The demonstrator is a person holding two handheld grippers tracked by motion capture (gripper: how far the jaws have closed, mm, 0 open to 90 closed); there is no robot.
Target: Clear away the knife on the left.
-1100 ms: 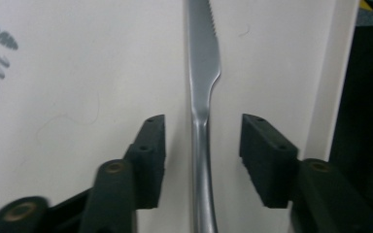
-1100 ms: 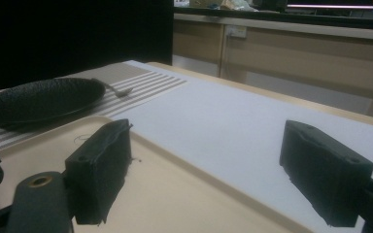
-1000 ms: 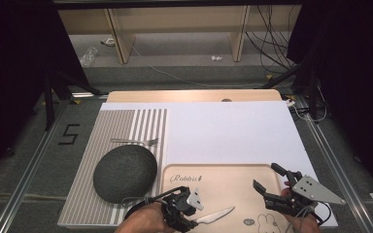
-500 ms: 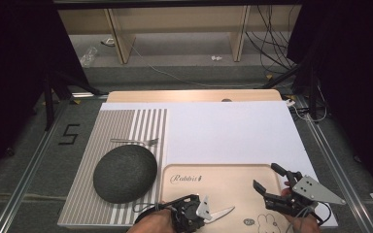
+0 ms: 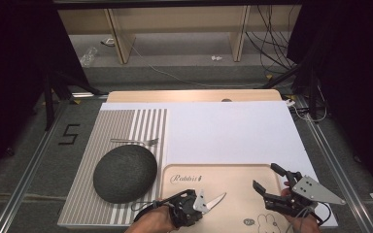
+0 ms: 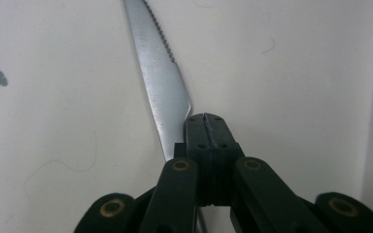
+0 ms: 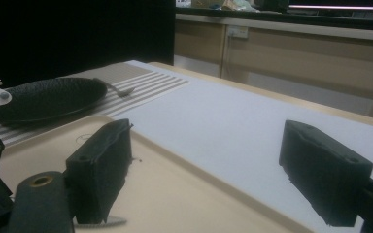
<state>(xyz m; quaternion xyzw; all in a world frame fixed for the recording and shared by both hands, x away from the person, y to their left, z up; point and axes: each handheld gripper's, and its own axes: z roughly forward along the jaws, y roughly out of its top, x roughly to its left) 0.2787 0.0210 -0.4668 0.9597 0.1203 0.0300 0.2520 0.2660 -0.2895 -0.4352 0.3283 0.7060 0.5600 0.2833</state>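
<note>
The left tool (image 5: 190, 206) sits at the near edge of the surface (image 5: 233, 128), over the tray (image 5: 233, 177), w/ its jaws pressed together on a knife (image 5: 212, 200). In the left gripper view the jaws meet w/ no gap and the serrated blade (image 6: 158, 73) runs out past them over the pale tray (the handle is hidden under the tool). The right tool (image 5: 274, 187) hovers over the tray's right part, jaws spread wide w/ nothing between them; its own view shows both pads (image 7: 102, 165) well apart. A dark plate (image 5: 125, 172) rests on the striped mat (image 5: 141, 124) left of the tray, and a fork (image 5: 135, 141) lies just beyond the plate.
</note>
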